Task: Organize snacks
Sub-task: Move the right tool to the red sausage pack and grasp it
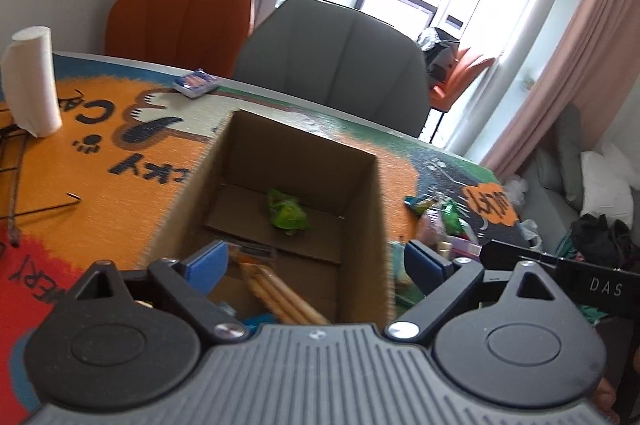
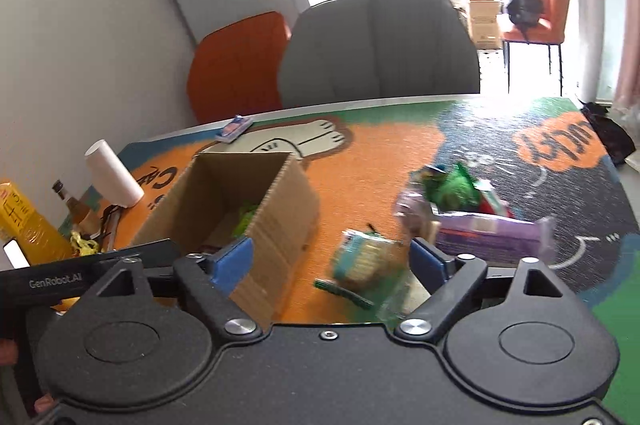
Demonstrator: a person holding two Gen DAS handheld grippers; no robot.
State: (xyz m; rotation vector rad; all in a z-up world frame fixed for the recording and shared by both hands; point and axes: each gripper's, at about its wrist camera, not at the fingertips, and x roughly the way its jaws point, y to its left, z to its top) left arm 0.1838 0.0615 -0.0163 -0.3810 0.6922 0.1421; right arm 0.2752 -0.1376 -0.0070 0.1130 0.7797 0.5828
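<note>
Left wrist view: my left gripper (image 1: 316, 261) has its jaws spread wide, with nothing between the blue pads (image 1: 206, 263). Right ahead of it, at 12 o'clock, sits an open cardboard box (image 1: 280, 209) on the table (image 1: 100, 161). A green snack bag (image 1: 288, 213) lies on the box floor, and some tan stick packs (image 1: 276, 291) lean in the near corner. At 3 o'clock from the box, a pile of snacks (image 1: 440, 221) lies on the table. A white paper roll (image 1: 32, 81) stands at 10 o'clock, and a small blue packet (image 1: 196, 84) lies near the far edge at 11 o'clock. A gray chair (image 1: 336, 65) and an orange chair (image 1: 180, 17) are behind the table.

Right wrist view: my right gripper (image 2: 332, 261) is wide open too, holding nothing. A blurry green and yellow snack pack (image 2: 364, 259) lies on the table just ahead, between the jaws but not touched. The box (image 2: 248, 221) is at 10 o'clock. At 2 o'clock I see a purple snack bag (image 2: 492, 235) and a green bag (image 2: 454, 191) close together. The paper roll (image 2: 114, 173) is at 9 o'clock beside a yellow carton (image 2: 28, 225).
</note>
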